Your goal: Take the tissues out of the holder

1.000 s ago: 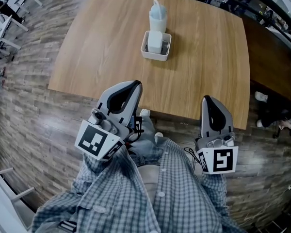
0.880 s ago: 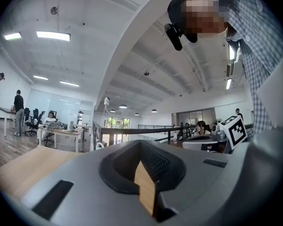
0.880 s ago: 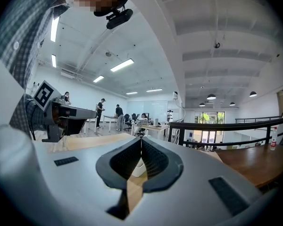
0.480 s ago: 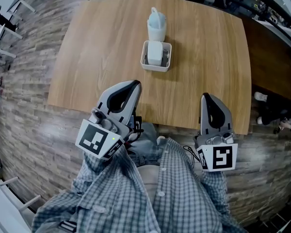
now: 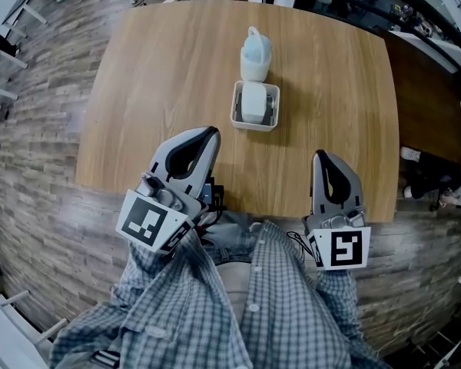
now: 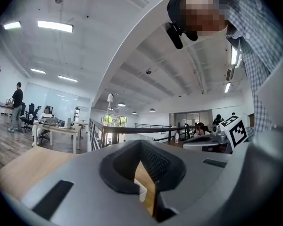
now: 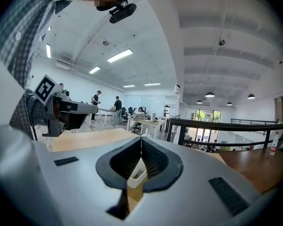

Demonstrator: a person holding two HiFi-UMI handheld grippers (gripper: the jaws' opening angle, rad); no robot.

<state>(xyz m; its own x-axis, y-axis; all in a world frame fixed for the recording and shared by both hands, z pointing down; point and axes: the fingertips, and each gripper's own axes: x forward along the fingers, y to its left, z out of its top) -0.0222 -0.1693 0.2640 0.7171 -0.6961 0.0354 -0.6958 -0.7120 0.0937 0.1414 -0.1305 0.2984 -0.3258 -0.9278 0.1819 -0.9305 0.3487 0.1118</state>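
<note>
Both grey hand-held tools empty: left gripper and right gripper each have jaws pressed together on nothing, over the near edge of the light wooden table. Well ahead, the white block of tissues sits inside the white rectangular holder. Nothing done yet; approach, grasp and lift-out all remain.
</note>
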